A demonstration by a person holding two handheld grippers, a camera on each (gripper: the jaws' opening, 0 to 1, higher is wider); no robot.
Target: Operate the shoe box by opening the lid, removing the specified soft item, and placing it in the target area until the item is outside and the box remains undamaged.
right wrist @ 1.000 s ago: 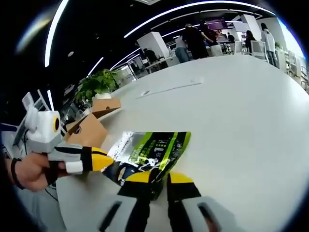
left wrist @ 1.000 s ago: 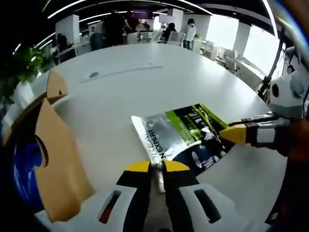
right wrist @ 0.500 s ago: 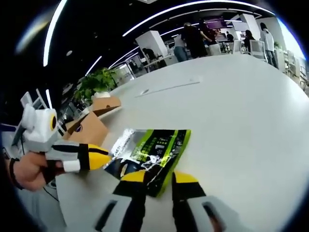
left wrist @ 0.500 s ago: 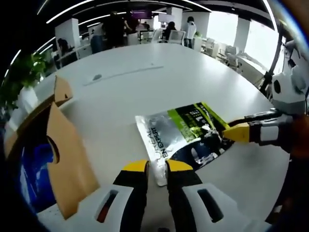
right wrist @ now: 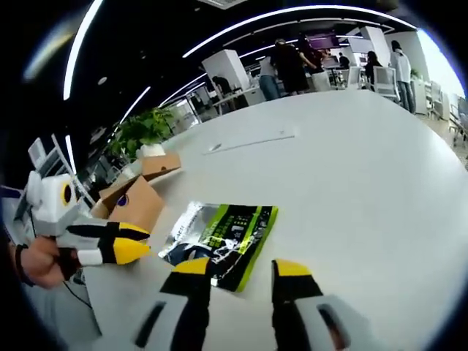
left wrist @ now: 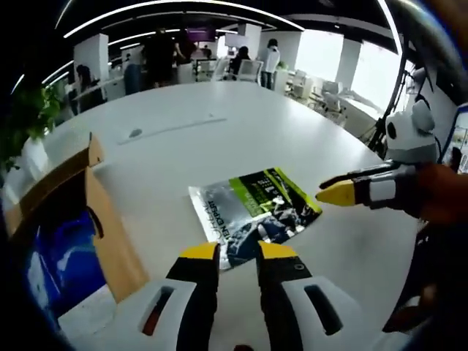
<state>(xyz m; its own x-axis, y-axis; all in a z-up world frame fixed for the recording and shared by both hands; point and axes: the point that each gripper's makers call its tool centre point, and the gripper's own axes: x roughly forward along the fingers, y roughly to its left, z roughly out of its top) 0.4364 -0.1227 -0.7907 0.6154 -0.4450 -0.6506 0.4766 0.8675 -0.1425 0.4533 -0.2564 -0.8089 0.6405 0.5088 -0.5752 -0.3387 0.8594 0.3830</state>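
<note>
A: Left gripper (left wrist: 238, 251) jaws spread, nothing between them, tips just short of the pouch (left wrist: 252, 210) edge. Right gripper (right wrist: 241, 268) the same: jaws wide apart, empty, hanging just behind the pouch's (right wrist: 219, 233) near edge. Seen from the left gripper view, the right gripper's (left wrist: 340, 194) yellow tip beside the pouch's far corner; touching or just apart, cannot tell.

B: And the pouch itself?

A: Flat on the table (left wrist: 219, 139), just ahead of both pairs of fingers, fully outside the box (left wrist: 102, 234). Box off to the left of the left fingers, flap raised, blue lining visible inside. From the right gripper view, box (right wrist: 135, 205) beyond the left gripper's (right wrist: 121, 246) tip, apart from the pouch.

B: Looks nearly finished, then. Risks from here?

A: Mostly clumsiness on the way out. Dragging a spread jaw across the glossy film likely to skid the pouch sideways, maybe back toward the box. Swinging the left gripper leftward likely to clip the upright cardboard flap and crease or tear it, which would spoil the undamaged condition. Closing the jaws again on the thin edge could also lift the pouch off its spot

B: Safest move?

A: Probably straight back and up, away from both flap and film, jaws kept apart
</note>
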